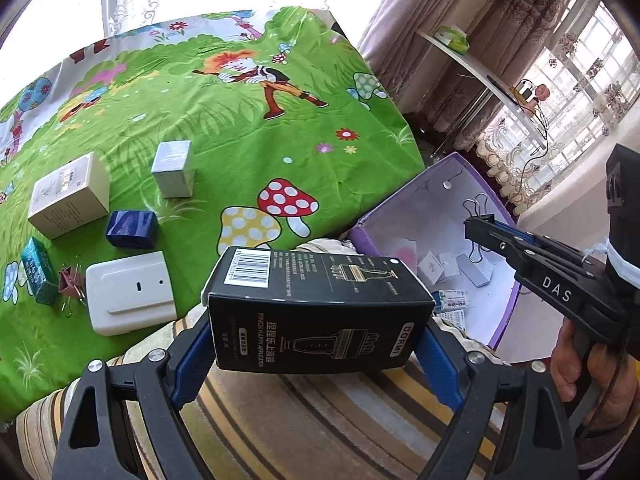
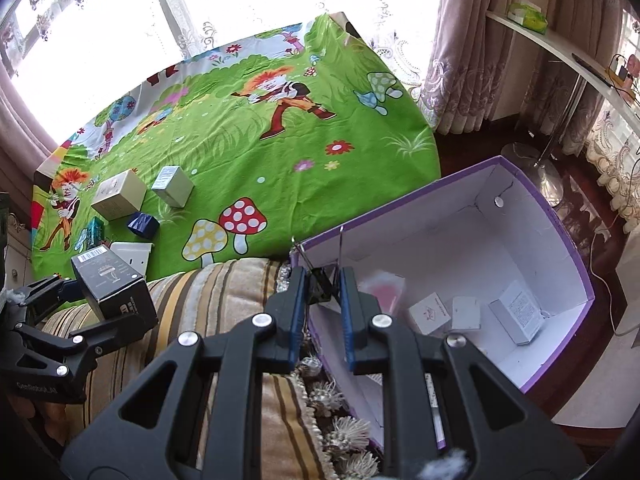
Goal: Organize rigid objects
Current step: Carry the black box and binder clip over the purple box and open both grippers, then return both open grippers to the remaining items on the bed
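Black cardboard, printed with a barcode and a gold bottle drawing: that is the black carton point(image 1: 320, 312) clamped across its short ends by the left gripper point(image 1: 316, 344), raised above the striped cushion point(image 1: 320, 420) and just short of the purple storage box point(image 2: 560, 232). The right gripper point(image 2: 322, 300) is at that box's near rim, its fingers pinched on a black binder clip point(image 2: 320, 284) whose wire handles stick up (the clip looks ready to drop inside). Already in the box lie several small white cartons point(image 2: 516, 312) and a pink item. Farther from the box, on the green cartoon cloth point(image 1: 224, 120), wait a white flat device point(image 1: 130, 296), a dark blue packet point(image 1: 132, 229), a cream carton point(image 1: 70, 196), a grey-white cube box point(image 1: 173, 174), a teal box point(image 1: 38, 270) and a pink binder clip point(image 1: 71, 282). I judge the sorting roughly half finished: two items in hand, six left on the cloth.
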Demonstrator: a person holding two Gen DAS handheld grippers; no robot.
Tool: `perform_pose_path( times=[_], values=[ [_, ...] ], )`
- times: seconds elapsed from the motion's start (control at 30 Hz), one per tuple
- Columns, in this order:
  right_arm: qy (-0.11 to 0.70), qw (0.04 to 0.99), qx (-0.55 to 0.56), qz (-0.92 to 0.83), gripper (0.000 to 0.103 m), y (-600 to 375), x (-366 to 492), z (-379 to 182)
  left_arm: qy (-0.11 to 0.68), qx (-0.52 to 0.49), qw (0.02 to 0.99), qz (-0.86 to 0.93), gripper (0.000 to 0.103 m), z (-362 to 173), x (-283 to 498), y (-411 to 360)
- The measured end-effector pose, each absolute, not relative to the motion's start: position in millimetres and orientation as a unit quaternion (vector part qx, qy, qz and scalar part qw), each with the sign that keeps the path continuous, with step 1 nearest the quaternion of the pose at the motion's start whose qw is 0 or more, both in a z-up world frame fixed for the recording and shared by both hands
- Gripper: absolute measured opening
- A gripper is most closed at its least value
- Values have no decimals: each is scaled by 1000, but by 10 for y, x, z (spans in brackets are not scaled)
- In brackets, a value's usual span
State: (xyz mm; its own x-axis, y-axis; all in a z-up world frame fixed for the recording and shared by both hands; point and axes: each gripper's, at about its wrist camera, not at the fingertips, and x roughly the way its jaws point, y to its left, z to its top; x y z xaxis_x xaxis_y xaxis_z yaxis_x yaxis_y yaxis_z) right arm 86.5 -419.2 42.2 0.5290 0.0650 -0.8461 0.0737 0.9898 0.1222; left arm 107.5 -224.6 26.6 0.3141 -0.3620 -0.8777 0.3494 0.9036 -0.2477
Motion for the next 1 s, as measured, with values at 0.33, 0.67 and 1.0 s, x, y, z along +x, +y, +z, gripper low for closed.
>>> perform_pose_path(
  times=[0.33,0.67,1.0],
  values=[
    [475,875,65,-66,20,-4710,708,423,541,28,795,-272,90,270,971,-2911],
    [469,874,83,-101,23,-4996,615,461,540,55,776,-321,92,249,877,-3338],
    [448,885,75,-101,65,-4966,600,597,497,33,806,-320,92,413,883,-3227]
  ],
)
